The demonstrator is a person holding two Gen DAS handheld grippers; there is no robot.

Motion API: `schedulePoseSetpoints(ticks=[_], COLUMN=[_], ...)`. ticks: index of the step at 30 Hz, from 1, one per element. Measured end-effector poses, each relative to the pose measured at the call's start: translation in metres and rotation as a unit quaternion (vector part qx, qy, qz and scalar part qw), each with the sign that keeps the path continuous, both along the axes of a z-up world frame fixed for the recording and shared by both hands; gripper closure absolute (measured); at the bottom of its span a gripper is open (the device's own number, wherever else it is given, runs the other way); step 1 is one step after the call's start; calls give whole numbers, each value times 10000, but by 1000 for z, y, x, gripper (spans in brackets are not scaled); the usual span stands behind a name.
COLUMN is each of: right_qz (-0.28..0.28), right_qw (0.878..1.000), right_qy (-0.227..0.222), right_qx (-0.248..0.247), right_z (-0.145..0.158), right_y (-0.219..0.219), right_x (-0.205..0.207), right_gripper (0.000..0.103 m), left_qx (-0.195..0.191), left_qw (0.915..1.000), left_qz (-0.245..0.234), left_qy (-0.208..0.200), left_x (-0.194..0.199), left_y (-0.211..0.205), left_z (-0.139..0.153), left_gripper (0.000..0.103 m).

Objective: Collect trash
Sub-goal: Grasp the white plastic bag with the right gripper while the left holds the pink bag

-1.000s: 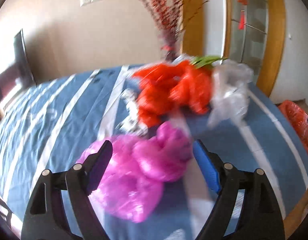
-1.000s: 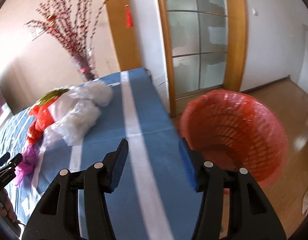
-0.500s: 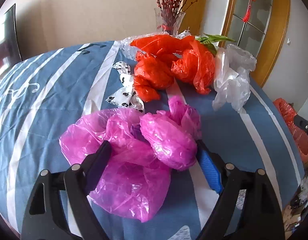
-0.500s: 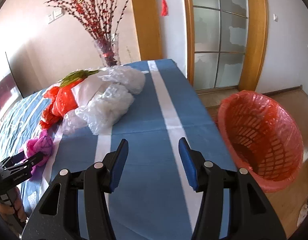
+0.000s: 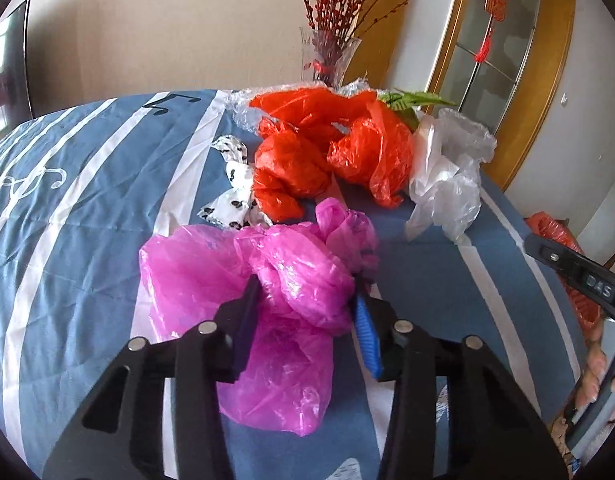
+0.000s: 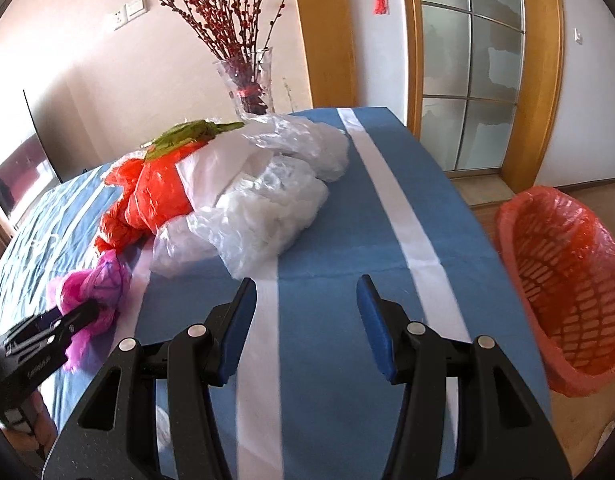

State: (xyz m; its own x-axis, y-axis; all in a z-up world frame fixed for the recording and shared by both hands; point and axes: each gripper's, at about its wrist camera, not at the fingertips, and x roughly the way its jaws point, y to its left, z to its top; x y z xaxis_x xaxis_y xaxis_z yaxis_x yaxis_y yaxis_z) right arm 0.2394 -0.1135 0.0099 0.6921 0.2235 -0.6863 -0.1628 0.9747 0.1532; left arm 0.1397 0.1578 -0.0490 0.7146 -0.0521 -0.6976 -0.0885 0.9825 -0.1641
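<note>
A crumpled pink plastic bag (image 5: pixel 291 276) lies on the blue striped tablecloth (image 5: pixel 67 208). My left gripper (image 5: pixel 307 312) has its jaws closing around the bag's bunched top, and both pads touch the plastic. In the right wrist view the same pink bag (image 6: pixel 95 284) sits in the left gripper (image 6: pixel 79 312) at the far left. My right gripper (image 6: pixel 303 312) hovers open over bare cloth with nothing between its fingers. Behind the pink bag lie orange bags (image 5: pixel 327 152) and clear white bags (image 5: pixel 447 172).
A red mesh bin (image 6: pixel 567 280) lined with red plastic stands on the floor off the table's right edge. A glass vase (image 6: pixel 247 80) of red twigs stands at the far edge. A black-and-white spotted wrapper (image 5: pixel 231 188) lies left of the orange bags.
The left jaws have narrowed onto the pink bag's bunched top. The right gripper has swung left over the table, so the bin now sits at its right edge.
</note>
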Motion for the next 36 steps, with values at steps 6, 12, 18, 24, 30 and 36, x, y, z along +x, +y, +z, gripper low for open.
schedulePoseSetpoints(ticks=[6, 12, 18, 24, 30, 36], right_qz=[-104, -167, -179, -330, -206, -184], right_qw=[9989, 9963, 9971, 9949, 9955, 9969], right_qy=[55, 131, 509, 765, 748, 526], right_qx=[461, 838, 538, 576, 536, 551], right_z=[4, 7, -18, -33, -35, -24], right_y=[12, 34, 47, 24, 26, 7], right_x=[26, 51, 61, 53, 55, 33], right_gripper=[51, 52, 52, 61, 93, 96], left_qx=[-23, -76, -129, -130, -145, -165], left_qw=[9997, 9993, 9992, 9993, 9992, 9993], left_qz=[97, 166, 182, 162, 138, 42], left_qy=[-232, -330, -323, -312, -332, -345], left_x=[-11, -13, -13, -12, -12, -9], left_y=[7, 10, 9, 6, 1, -5], left_z=[15, 23, 22, 22, 24, 26], left_gripper=[60, 60, 60, 60, 60, 60])
